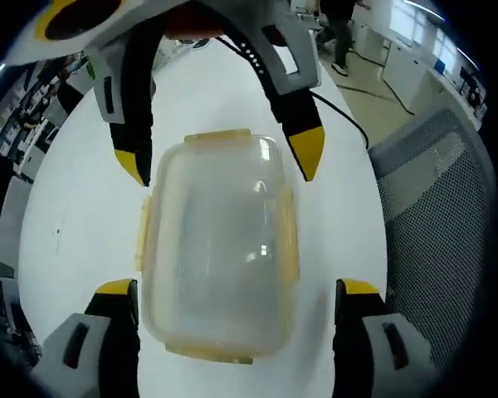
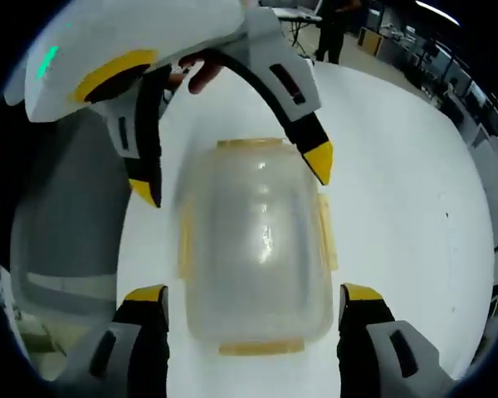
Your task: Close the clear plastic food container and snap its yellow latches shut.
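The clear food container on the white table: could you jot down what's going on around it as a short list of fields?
Object: clear plastic container, lid on top
Latches: yellow latches along its edges; whether they are snapped cannot be told
Surface: white table
Left gripper: open, fingers either side of the container's near end, not touching
Right gripper: open, straddling the opposite end, not touching
Nearby: grey mesh chair beside the table
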Available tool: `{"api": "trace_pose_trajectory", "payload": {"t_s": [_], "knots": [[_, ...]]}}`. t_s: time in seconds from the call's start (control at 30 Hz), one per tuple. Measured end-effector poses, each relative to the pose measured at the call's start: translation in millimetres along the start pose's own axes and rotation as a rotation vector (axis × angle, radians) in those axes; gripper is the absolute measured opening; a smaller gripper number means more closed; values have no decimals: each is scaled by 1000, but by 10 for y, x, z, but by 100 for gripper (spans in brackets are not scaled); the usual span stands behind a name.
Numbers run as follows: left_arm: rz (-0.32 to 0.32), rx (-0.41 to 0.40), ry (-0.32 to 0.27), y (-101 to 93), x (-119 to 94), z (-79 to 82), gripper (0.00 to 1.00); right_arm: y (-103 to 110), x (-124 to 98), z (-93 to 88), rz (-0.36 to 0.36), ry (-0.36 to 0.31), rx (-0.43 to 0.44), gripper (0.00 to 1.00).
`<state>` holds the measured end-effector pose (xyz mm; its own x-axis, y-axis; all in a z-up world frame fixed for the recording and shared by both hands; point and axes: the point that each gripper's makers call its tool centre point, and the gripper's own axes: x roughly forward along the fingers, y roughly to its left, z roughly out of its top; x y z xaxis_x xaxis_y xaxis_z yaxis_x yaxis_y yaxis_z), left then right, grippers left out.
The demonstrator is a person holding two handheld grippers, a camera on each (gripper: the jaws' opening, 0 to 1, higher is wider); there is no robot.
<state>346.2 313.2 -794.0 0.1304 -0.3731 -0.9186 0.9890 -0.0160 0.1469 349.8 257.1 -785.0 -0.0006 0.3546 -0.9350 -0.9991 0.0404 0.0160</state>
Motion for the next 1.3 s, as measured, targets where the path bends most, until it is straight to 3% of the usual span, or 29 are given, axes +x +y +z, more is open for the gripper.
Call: {"api": "trace_pose_trajectory", "payload": {"t_s": [0.6, 0.87, 1.03, 1.07, 1.1, 1.17, 1.3], "knots": [[-29, 22, 52, 88, 181, -99, 98, -69, 89, -69, -26, 41, -18, 79], [-35, 41, 72, 104, 245, -112, 97, -58, 111, -57, -48, 22, 8, 80], [-46, 12, 73, 117, 226, -99, 93, -50, 117, -53, -50, 19, 15, 79], [-12, 14, 166, 185, 131, -232, 93, -50, 113, -64, -50, 23, 15, 79], [-36, 17, 85, 102, 216, -97, 93, -51, 119, -55, -51, 18, 19, 79], [-38, 24, 121, 61, 215, -119, 93, -41, 124, -55, -54, 17, 24, 79], [-40, 29, 126, 58, 208, -118, 92, -28, 122, -44, -56, 9, 29, 79]]}}
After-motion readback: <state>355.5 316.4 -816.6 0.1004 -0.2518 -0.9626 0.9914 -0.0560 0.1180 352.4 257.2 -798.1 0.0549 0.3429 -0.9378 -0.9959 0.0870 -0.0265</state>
